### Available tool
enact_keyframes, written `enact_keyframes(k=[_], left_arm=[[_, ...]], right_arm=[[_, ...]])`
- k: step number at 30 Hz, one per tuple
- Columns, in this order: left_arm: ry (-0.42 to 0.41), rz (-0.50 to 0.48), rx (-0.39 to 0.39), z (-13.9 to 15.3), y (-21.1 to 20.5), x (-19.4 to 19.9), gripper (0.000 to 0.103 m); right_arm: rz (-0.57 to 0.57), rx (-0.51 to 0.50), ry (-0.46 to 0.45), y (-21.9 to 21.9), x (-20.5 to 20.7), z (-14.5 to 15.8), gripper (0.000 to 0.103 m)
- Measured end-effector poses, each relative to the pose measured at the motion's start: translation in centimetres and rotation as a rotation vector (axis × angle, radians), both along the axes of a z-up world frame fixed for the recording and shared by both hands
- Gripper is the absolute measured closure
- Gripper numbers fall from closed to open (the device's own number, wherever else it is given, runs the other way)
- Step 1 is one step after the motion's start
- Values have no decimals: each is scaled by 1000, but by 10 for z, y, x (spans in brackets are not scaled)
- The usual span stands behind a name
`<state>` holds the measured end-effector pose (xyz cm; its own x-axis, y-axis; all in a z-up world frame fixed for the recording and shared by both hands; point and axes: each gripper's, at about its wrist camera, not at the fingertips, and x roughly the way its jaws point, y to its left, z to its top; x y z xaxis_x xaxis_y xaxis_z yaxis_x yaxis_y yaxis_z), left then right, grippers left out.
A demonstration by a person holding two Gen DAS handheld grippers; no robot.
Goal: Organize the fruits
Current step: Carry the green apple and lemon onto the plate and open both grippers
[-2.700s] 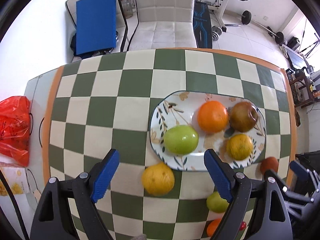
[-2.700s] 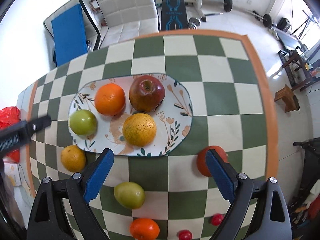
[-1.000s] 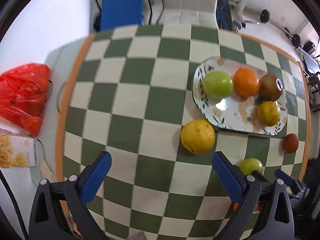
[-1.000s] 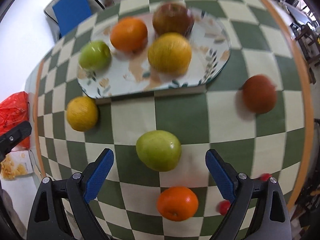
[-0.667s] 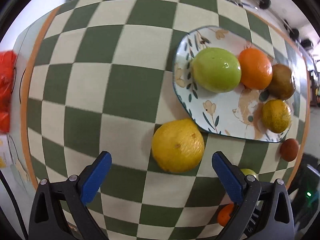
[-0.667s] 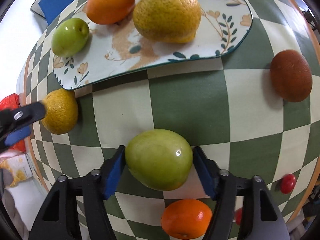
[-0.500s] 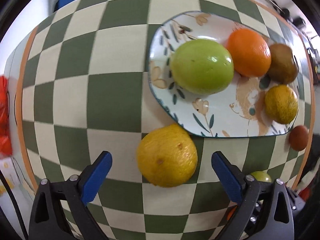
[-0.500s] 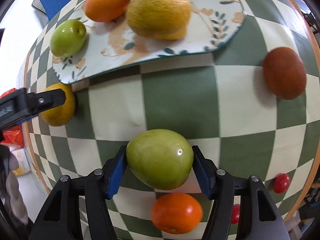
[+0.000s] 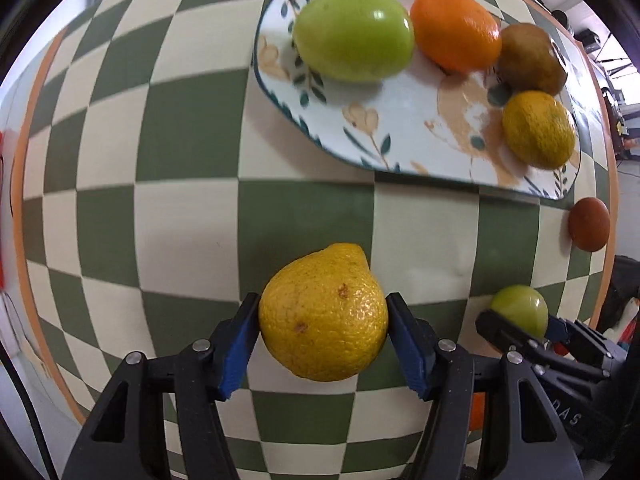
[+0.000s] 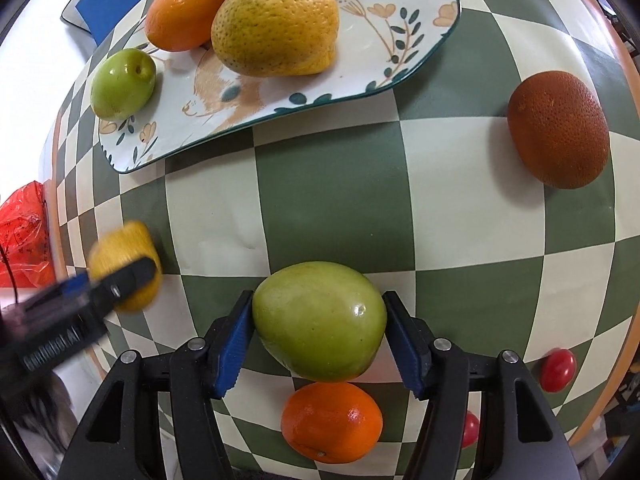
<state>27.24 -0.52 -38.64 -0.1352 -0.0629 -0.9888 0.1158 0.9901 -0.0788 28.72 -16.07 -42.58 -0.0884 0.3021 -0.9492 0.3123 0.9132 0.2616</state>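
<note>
My left gripper (image 9: 322, 338) is shut on a yellow lemon (image 9: 323, 312), just over the checked tablecloth. My right gripper (image 10: 318, 330) is shut on a green apple (image 10: 320, 320); the left wrist view shows that same green apple (image 9: 520, 310) at the lower right. The floral oval plate (image 9: 400, 136) lies beyond both, holding a green apple (image 9: 354, 34), an orange (image 9: 456, 28), a brown apple (image 9: 530, 64) and a yellowish orange (image 9: 538, 128). In the right wrist view the plate (image 10: 360, 76) fills the top, and the lemon (image 10: 124, 264) shows blurred at the left.
A dark reddish-brown fruit (image 10: 558, 128) lies on the cloth at the right. An orange (image 10: 332, 422) sits under my right gripper, with small red tomatoes (image 10: 558, 364) near the table's right edge. A red plastic bag (image 10: 24, 232) lies off the left edge.
Both grippers came down from above the table. The right one closed on the green apple first. The left one then closed on the lemon.
</note>
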Motion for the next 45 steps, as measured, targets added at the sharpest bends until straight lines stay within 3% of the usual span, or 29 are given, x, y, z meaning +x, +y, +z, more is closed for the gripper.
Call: enact_keyframes(k=[11, 14, 17, 20, 24, 27, 33, 38, 44, 45], left_arm=[[-37, -40, 24, 3, -20, -18, 43], [-40, -22, -13, 14, -20, -12, 43], [-59, 14, -89, 40, -25, -6, 43], [-89, 31, -150, 67, -33, 8, 43], [-104, 51, -194, 86, -40, 56, 43], [-94, 50, -176, 83, -41, 84, 43], [-59, 15, -118, 64, -47, 122, 43], [-1, 25, -100, 46, -47, 130, 42], [-32, 21, -95, 51, -50, 130, 42], [-35, 24, -99, 53, -49, 130, 38]], right_arm=[[58, -27, 9, 8, 7, 4, 38], [61, -32, 4, 8, 6, 6, 38], [-6, 44, 5, -3, 4, 13, 38], [-81, 101, -38, -23, 7, 35, 38], [-160, 126, -123, -53, 30, 68, 38], [-193, 84, -165, -75, 62, 80, 38], [-214, 2, -170, -101, 114, 71, 38], [-201, -23, -148, -106, 128, 54, 38], [-193, -29, -118, -106, 125, 33, 37], [-196, -16, -126, -107, 124, 34, 36]])
